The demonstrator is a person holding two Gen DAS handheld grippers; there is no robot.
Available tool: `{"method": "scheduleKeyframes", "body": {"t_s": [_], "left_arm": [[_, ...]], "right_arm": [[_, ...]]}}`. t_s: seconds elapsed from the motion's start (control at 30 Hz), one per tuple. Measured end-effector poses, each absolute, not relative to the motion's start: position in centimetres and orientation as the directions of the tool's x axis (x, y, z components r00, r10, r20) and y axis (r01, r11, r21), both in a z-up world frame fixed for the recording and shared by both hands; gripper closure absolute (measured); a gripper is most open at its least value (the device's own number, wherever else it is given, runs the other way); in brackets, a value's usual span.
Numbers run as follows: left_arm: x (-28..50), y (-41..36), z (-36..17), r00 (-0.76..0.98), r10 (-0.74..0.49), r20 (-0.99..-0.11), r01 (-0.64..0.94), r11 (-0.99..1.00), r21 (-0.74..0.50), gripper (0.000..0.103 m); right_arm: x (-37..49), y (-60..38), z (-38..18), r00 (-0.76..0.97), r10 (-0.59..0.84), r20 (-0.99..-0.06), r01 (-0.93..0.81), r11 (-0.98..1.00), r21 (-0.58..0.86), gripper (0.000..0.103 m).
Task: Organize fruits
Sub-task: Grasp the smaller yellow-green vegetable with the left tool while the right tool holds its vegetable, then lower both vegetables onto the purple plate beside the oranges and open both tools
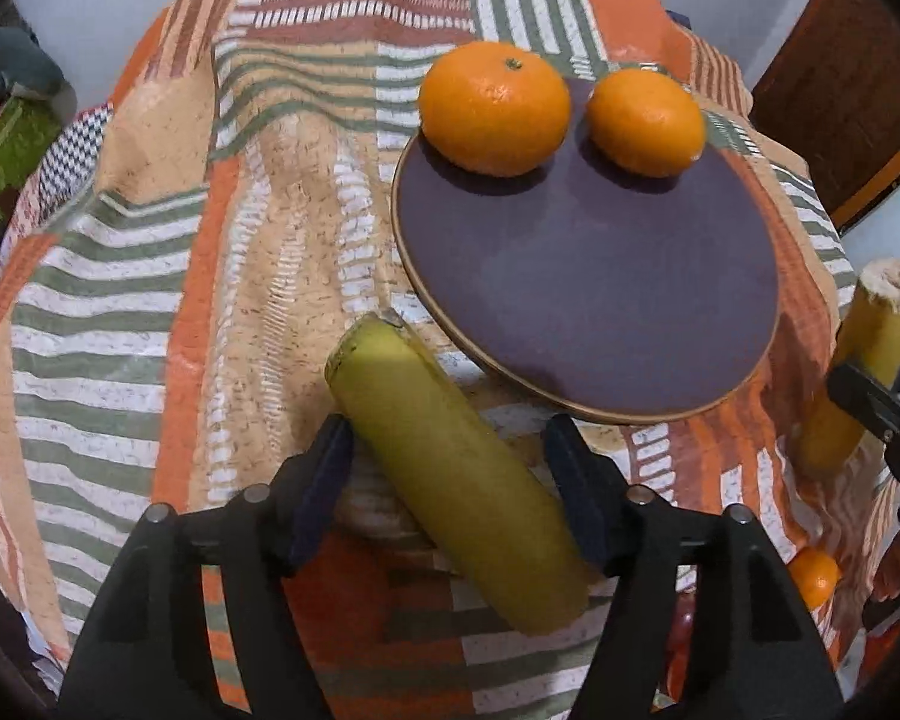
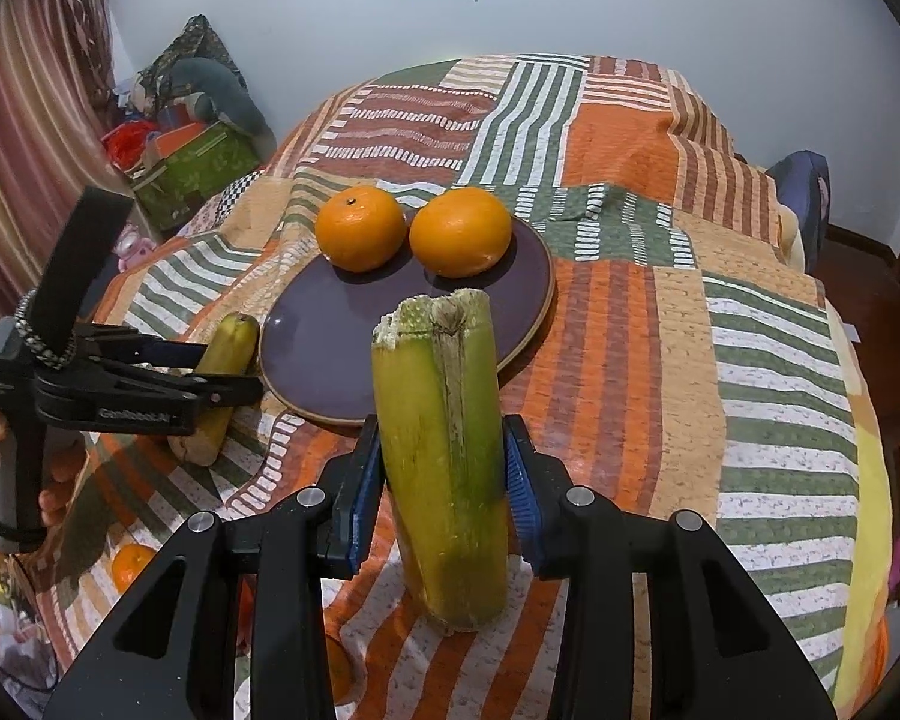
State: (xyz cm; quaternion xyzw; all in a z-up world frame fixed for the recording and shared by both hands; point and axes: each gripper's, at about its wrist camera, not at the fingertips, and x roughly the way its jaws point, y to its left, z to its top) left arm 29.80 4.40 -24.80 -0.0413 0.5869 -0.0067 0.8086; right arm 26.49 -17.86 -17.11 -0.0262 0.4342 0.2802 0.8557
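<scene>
— Where the left gripper (image 1: 450, 480) is lowered, are its jaws parted?
— Parted; a banana (image 1: 450, 480) is seen lying between them on the quilt (image 1: 150, 300). A second banana (image 2: 444, 468) is clamped upright by the right gripper (image 2: 444, 480). Beyond, two oranges (image 1: 495, 108) are noted on the purple plate (image 1: 600, 276).

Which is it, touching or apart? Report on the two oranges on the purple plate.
Apart. The left wrist view shows a dark strip of purple plate between the stem-up orange and the other orange; their skins do not meet.
</scene>
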Motion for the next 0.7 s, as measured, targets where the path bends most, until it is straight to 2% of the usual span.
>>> {"method": "scheduleKeyframes", "body": {"t_s": [0.07, 0.13, 0.33, 0.7], "left_arm": [[29.9, 4.7, -24.8, 0.312, -0.064, -0.948, -0.056, 0.995, -0.085, 0.04], [29.6, 4.6, -24.5, 0.327, -0.064, -0.943, -0.049, 0.995, -0.084, 0.048], [27.4, 4.3, -22.6, 0.38, -0.163, -0.911, -0.006, 0.984, -0.178, 0.064], [25.9, 2.2, -17.8, 0.481, -0.182, -0.857, 0.092, 0.983, -0.157, 0.069]], "right_arm": [[26.4, -17.8, -17.1, 0.469, 0.454, -0.757, -0.504, 0.842, 0.192, 0.067], [26.3, -17.8, -17.0, 0.469, 0.454, -0.757, -0.505, 0.841, 0.192, 0.067], [26.3, -18.5, -16.8, 0.466, 0.464, -0.753, -0.492, 0.844, 0.215, 0.068], [27.0, -18.9, -15.3, 0.472, 0.498, -0.727, -0.473, 0.839, 0.268, 0.069]]}}
